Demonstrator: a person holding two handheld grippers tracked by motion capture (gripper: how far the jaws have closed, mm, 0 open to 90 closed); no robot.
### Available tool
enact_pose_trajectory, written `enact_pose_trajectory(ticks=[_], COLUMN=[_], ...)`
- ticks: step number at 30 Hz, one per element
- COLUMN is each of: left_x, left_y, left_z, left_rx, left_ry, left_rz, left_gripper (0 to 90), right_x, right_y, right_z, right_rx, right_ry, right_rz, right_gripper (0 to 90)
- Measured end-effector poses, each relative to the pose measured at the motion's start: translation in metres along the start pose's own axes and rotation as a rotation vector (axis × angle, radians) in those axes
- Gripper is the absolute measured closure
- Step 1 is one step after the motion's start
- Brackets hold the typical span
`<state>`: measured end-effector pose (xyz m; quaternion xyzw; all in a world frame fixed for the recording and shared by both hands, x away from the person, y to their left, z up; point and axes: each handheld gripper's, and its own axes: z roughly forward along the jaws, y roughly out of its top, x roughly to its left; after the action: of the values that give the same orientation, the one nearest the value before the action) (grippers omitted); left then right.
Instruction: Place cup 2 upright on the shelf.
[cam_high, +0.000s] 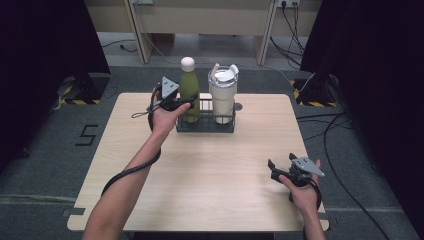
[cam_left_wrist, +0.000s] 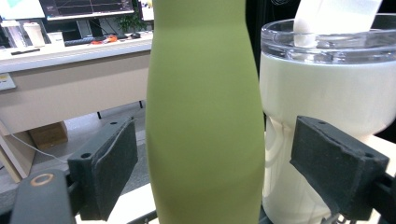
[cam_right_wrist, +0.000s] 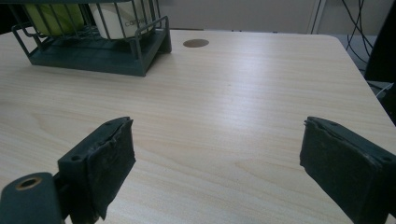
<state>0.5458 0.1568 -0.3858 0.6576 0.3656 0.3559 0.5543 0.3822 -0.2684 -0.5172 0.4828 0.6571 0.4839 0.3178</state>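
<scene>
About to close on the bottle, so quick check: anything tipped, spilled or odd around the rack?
Nothing stands out. The green bottle and white tumbler stand upright in the wire rack; the table looks dry. The left gripper is open around the bottle, pads not yet touching.

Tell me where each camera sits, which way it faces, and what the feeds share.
High view: above the person's side, looking forward and down on the table; both forearms and the left gripper show.
Left gripper view: on the left gripper, facing the green bottle between its open fingers.
Right gripper view: on the right gripper, low over the table, facing the wire rack; fingers open.
All three share the green bottle and white tumbler.
</scene>
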Motion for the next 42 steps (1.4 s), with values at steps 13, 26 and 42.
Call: enact_pose_trajectory(ticks=[13,26,42], left_x=[-0.004,-0.005,-0.008], left_y=[-0.006,-0.015,-0.022], left_z=[-0.024,-0.043,-0.067], left_rx=[0.001,0.008,-0.001], left_ry=[-0.011,-0.017,-0.030], left_rz=[0.016,0.010,0.007], left_gripper=[14.2,14.2,14.2], right_x=[0.000,0.001,0.001], right_y=[0.000,0.000,0.000], right_z=[0.000,-0.001,-0.001], right_rx=[0.001,0.003,0.004], right_ry=[-0.001,-0.003,-0.003], right_rz=[-0.009,-0.004,-0.005], right_gripper=[10.2,10.2,10.2])
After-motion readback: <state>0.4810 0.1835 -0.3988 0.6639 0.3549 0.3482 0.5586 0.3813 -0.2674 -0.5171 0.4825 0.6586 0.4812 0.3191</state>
